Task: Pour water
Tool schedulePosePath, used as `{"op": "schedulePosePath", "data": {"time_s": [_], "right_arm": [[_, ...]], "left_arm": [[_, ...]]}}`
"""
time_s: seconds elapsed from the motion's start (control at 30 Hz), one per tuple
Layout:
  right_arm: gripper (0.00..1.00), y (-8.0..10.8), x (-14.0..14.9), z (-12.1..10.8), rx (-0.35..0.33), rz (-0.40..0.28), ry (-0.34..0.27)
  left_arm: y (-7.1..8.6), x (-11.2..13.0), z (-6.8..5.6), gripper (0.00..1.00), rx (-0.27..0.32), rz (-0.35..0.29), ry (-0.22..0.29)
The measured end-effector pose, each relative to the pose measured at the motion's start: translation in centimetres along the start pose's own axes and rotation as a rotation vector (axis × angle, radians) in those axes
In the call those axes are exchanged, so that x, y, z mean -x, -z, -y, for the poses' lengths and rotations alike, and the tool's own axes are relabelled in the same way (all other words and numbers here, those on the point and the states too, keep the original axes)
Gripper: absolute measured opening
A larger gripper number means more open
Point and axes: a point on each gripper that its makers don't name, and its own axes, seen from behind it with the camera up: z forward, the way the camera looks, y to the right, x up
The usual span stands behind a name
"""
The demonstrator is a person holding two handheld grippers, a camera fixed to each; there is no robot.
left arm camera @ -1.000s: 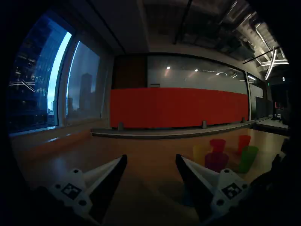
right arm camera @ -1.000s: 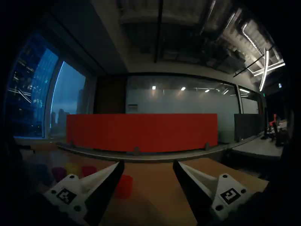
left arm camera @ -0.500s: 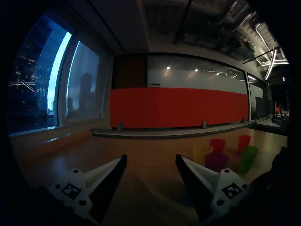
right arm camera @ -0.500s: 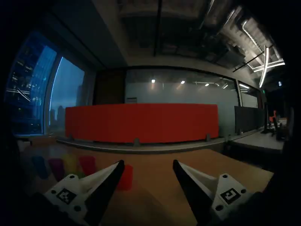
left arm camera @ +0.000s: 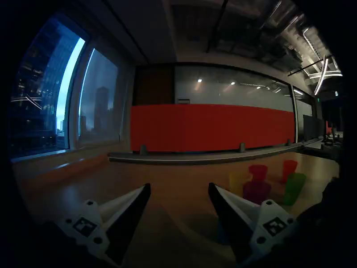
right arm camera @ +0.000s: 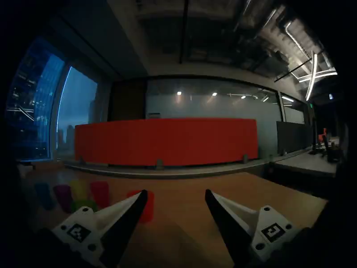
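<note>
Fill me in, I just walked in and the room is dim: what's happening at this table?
A person holds two open, empty grippers over a wooden table: the left hand-held gripper and the right hand-held gripper. A cluster of coloured cups stands to the right in the left gripper view; in the right gripper view an orange-red cup stands just beyond the gripper's left finger. No cup is grasped and nothing is being poured yet.

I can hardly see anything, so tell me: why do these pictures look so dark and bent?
Left gripper view: dim room, so the cups look murky; the fisheye lens bows the red partition. Right gripper view: equally dim, ceiling light strips glare brightly, cups soft-edged.
</note>
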Motion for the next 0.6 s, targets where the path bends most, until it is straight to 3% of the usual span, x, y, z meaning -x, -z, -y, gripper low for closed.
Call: {"op": "schedulePosePath", "data": {"time_s": [0.6], "right_arm": [[1.0, -0.14, 0.75, 0.23, 0.0, 0.027, 0.015]], "left_arm": [[-0.02, -0.04, 0.01, 0.96, 0.0, 0.0, 0.0]]}}
